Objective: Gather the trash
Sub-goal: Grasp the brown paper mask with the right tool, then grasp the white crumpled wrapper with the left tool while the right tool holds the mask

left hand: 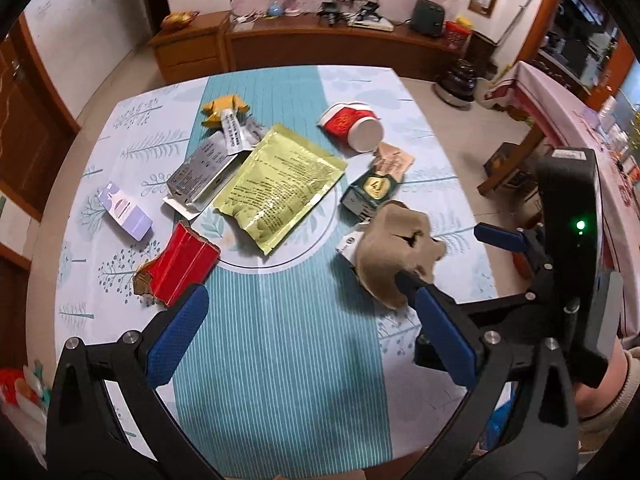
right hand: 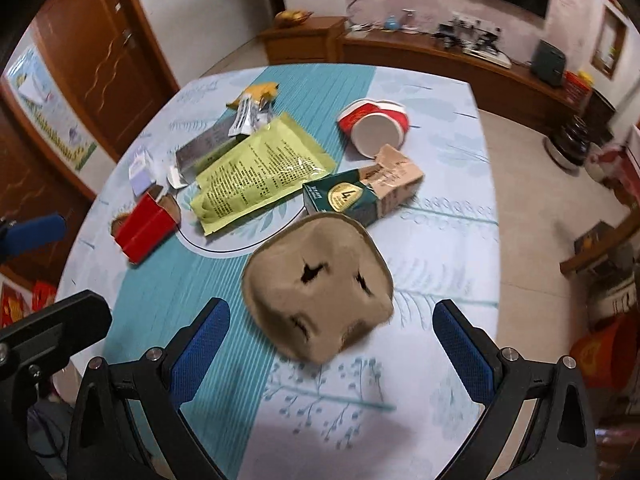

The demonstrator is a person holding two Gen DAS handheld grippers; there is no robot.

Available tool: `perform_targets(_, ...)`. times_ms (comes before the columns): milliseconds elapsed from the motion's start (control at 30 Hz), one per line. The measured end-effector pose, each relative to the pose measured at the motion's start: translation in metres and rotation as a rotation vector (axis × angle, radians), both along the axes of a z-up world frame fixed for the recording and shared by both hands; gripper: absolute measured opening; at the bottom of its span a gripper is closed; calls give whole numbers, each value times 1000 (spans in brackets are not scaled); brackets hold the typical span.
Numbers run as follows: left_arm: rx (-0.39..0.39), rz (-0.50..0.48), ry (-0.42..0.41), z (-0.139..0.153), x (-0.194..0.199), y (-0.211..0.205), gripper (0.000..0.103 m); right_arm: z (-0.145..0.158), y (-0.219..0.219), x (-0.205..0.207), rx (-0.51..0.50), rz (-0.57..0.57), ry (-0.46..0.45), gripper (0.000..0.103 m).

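Observation:
Trash lies spread over a round table (left hand: 280,360) with a teal-striped cloth. A crumpled tan cardboard piece (right hand: 320,288) sits just ahead of my right gripper (right hand: 334,332), which is open, its blue pads wide on either side and not touching it. In the left wrist view the same cardboard piece (left hand: 396,252) is at the right. My left gripper (left hand: 312,316) is open over the teal stripe, its left pad near a torn red box (left hand: 180,268). Further back lie a yellow-green pouch (left hand: 280,184), a tipped red-and-white paper cup (left hand: 354,126) and a dark green carton (left hand: 370,192).
A silver box (left hand: 200,176), a lilac box (left hand: 124,210), a yellow wrapper (left hand: 224,110) and a brown carton (left hand: 394,160) also lie on the table. A wooden sideboard (left hand: 320,40) lines the far wall. Another cloth-covered table (left hand: 560,100) stands to the right.

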State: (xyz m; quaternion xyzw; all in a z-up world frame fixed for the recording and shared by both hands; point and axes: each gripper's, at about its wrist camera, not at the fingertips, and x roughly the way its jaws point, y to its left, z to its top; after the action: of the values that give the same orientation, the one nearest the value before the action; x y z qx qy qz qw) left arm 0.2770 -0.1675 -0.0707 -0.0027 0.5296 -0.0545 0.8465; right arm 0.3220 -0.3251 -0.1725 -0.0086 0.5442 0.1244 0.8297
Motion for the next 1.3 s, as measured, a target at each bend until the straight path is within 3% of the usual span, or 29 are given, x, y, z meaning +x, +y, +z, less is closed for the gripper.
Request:
perform_targets(167, -3, 42, 21, -10, 7, 4, 102, -23, 9, 22, -7, 47, 34, 101)
perform_targets(267, 10, 71, 30, -16, 10, 8, 101, -32, 9, 30, 36, 70, 64, 83)
perform_targets(367, 14, 112, 55, -23, 11, 14, 85, -36, 11, 33, 71, 99, 81, 78)
perform_targets(433, 19, 136, 84, -29, 12, 17, 82, -34, 14, 31, 74, 116, 66, 73)
perform_targets(500, 15, 150, 108, -35, 14, 20, 81, -32, 14, 31, 84, 121, 68, 72)
perform_targets(567, 5, 144, 130, -40, 15, 20, 70, -31, 10, 31, 112, 122, 75, 71)
perform_targets(800, -84, 117, 199, -55, 22, 11, 69, -18, -28, 26, 271, 61, 111, 70)
perform_targets(1000, -126, 93, 237, -65, 38, -8, 69, -17, -69, 15, 265, -23, 117, 70)
perform_targets(1300, -195, 40, 355, -96, 88, -50, 69, -32, -114, 7, 270, -143, 134, 70)
